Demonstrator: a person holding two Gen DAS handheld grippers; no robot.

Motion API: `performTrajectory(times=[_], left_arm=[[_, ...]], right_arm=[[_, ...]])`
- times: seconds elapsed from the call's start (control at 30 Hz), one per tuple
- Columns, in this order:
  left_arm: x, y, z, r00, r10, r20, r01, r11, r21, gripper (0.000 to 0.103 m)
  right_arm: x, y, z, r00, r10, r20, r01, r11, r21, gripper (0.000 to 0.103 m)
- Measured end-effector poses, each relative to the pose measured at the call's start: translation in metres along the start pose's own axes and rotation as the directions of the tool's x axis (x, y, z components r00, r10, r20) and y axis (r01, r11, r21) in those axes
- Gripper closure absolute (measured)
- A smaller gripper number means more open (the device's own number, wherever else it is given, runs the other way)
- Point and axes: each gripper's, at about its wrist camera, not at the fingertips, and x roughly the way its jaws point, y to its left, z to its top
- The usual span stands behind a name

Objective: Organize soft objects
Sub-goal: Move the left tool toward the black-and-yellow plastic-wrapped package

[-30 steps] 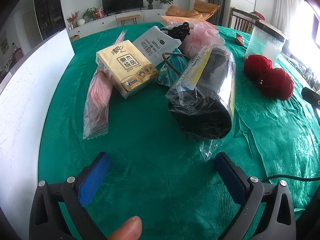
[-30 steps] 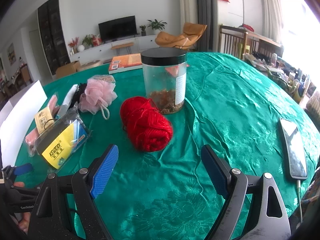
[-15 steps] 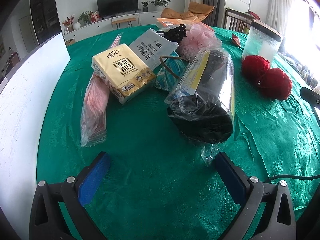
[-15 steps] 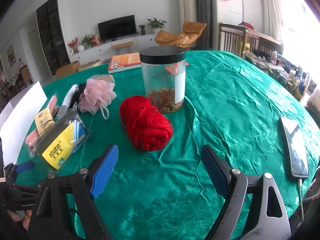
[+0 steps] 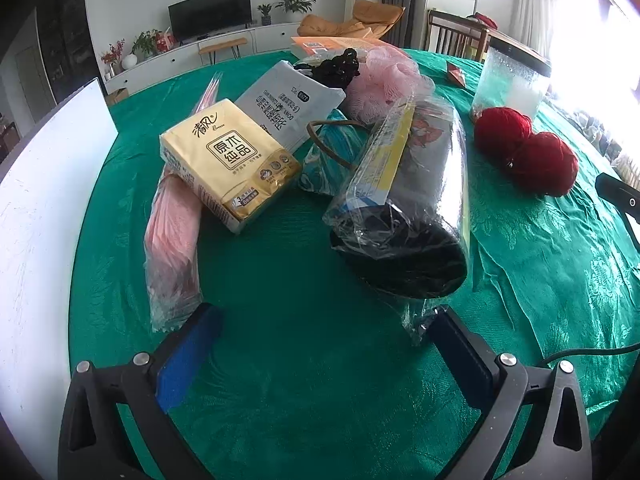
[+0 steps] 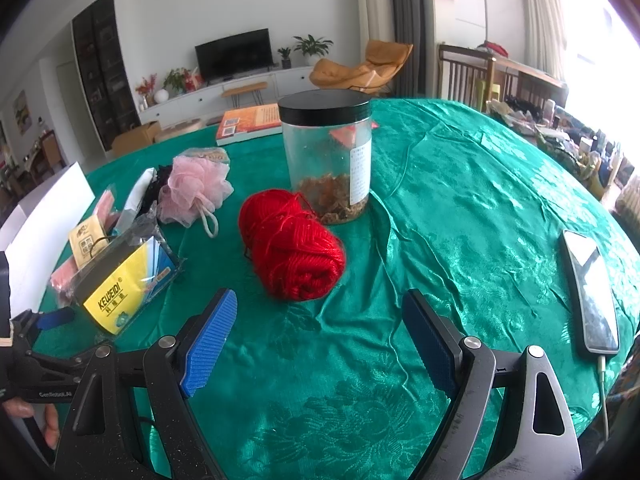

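Note:
Soft objects lie on a green tablecloth. A plastic-wrapped black roll [image 5: 404, 216] lies just ahead of my open, empty left gripper [image 5: 324, 332]. Left of it are a yellow tissue pack [image 5: 228, 160], a pink packet [image 5: 172, 232], a grey pack [image 5: 288, 104] and a pink bath pouf [image 5: 384, 80]. A red yarn ball [image 6: 292, 252] sits just ahead of my open, empty right gripper [image 6: 320, 316]. The yarn also shows in the left wrist view [image 5: 528, 152], and the roll's yellow label [image 6: 116, 300] in the right wrist view.
A clear jar with a black lid [image 6: 328, 156] stands behind the yarn. A phone [image 6: 592, 292] on a cable lies at the right edge. A white board [image 5: 40, 208] stands along the left. An orange book [image 6: 248, 120] lies at the far side.
The left gripper has moved forward toward the wrapped roll and the pink packet. The right gripper has barely moved. The fingertip seen at the left view's bottom edge is gone.

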Motion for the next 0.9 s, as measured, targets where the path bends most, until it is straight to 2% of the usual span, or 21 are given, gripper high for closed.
performTrajectory(times=[0.43,0.9], left_arm=[[-0.0005,-0.0009,-0.0012,1.000,0.001,0.002,-0.001,1.000,-0.001,0.000],[-0.0004,-0.0008,-0.0013,1.000,-0.001,0.002,0.001,1.000,-0.001,0.000]], right_arm=[[0.0087,0.0003,-0.0013,0.999,0.004,-0.044,-0.004,1.000,0.009,0.016],[0.0079,0.0001,-0.0027,0.999,0.007,-0.048,-0.007,1.000,0.012,0.016]])
